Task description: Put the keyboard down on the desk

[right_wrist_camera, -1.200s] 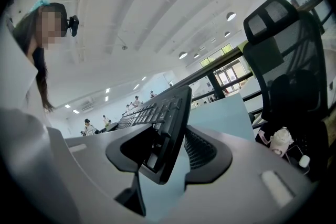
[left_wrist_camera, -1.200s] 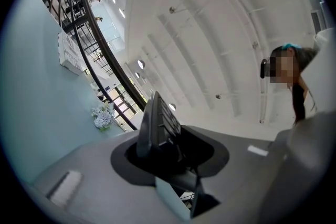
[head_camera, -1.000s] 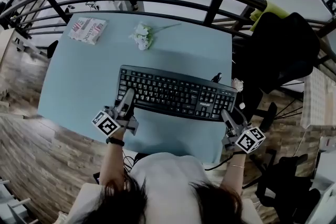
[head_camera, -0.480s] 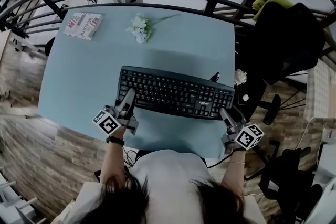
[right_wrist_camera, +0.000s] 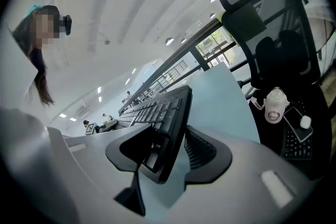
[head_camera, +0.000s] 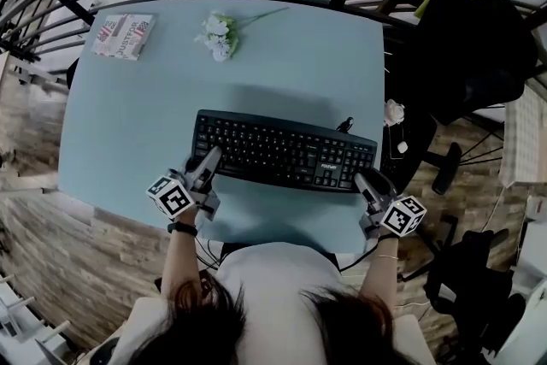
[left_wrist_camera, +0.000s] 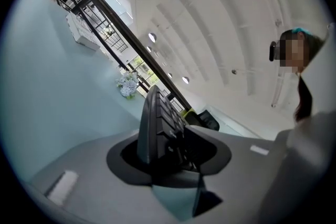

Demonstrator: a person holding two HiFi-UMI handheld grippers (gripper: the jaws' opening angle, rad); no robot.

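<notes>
Keyboard [head_camera: 285, 151] held (left gripper [head_camera: 208, 161]; right gripper [head_camera: 364, 182])

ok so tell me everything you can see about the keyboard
The keyboard is a black, full-size plastic board with rows of dark keys and a number pad at its right end. It sits lengthwise over the near part of the pale blue desk, keys up. The left gripper is shut on its near-left edge and the right gripper on its near-right corner, the board between each one's jaws. A shadow on the desk beyond it suggests it is held slightly above the surface.
</notes>
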